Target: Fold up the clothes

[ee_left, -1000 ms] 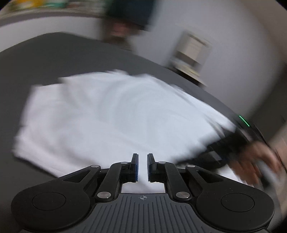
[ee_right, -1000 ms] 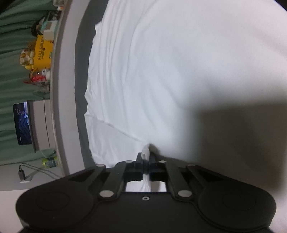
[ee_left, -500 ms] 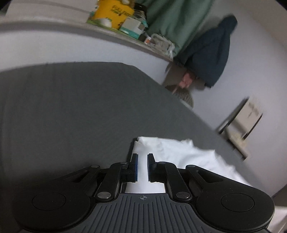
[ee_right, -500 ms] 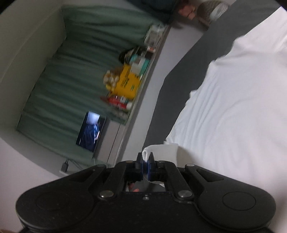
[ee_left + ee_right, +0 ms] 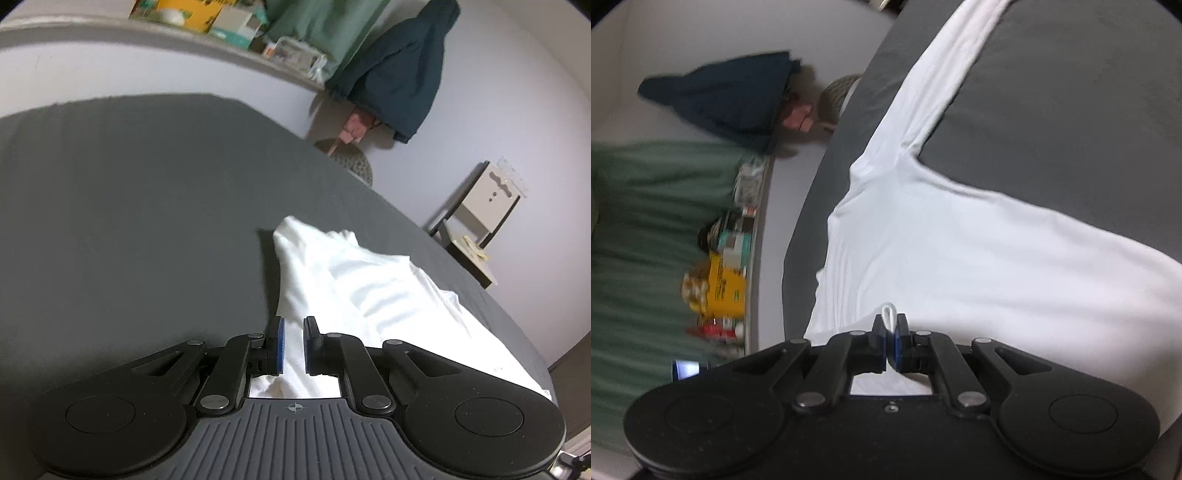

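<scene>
Right wrist: right gripper (image 5: 889,338) pinches soft white garment (image 5: 960,240) fold (crinkled); left gripper (image 5: 292,345) narrowly parted.

Bare grey bed surface (image 5: 129,221) lies open from nine to twelve o'clock of the left gripper (image 5: 292,345); the rumpled white garment (image 5: 351,280) blocks one to three o'clock

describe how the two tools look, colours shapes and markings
Both are black, two round lobes at the base and jointed link arms with silver rivets running to two short fingers with blue pads. The left tool has a grey ribbed plate with a small crosshair mark. The right tool has a smooth black body with one small screw. No cables or sleeves show.
</scene>
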Demonstrator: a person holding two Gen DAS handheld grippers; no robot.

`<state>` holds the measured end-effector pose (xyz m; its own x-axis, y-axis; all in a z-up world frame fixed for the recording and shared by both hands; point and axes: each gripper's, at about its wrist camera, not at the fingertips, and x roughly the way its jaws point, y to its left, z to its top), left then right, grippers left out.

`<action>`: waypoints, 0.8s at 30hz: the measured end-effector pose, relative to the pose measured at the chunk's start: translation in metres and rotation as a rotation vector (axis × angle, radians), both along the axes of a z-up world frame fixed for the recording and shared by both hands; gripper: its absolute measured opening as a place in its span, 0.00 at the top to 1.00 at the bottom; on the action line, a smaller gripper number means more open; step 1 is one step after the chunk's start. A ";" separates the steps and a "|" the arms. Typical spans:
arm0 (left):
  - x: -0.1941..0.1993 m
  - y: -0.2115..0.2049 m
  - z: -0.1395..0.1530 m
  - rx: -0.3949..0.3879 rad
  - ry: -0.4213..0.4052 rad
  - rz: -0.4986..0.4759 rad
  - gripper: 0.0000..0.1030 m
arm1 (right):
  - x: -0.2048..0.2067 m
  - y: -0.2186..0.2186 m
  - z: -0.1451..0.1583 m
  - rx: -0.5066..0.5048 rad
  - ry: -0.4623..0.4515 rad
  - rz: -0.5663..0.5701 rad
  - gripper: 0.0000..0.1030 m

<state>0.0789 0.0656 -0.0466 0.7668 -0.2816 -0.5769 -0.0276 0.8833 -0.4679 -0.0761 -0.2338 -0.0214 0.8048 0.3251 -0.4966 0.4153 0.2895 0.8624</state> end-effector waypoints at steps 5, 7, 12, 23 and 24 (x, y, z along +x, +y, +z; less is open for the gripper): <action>-0.016 -0.002 0.010 0.093 -0.015 0.014 0.92 | 0.001 0.001 -0.018 0.015 0.028 -0.016 0.96; -0.025 -0.002 0.011 0.153 -0.030 -0.018 0.92 | -0.001 -0.001 -0.020 0.035 0.030 -0.017 0.95; -0.039 -0.017 0.007 0.341 -0.058 -0.112 0.92 | -0.008 -0.006 -0.030 0.016 0.091 -0.055 0.95; -0.042 -0.041 0.010 0.571 -0.166 -0.271 0.92 | -0.022 0.001 -0.051 0.008 0.148 -0.026 0.80; -0.044 -0.038 0.010 0.551 -0.161 -0.272 0.92 | -0.019 0.005 -0.050 -0.004 0.150 -0.001 0.71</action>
<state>0.0344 0.0273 -0.0366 0.7989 -0.1730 -0.5760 0.2642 0.9613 0.0777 -0.0953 -0.2292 -0.0717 0.7215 0.3225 -0.6127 0.5397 0.2924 0.7894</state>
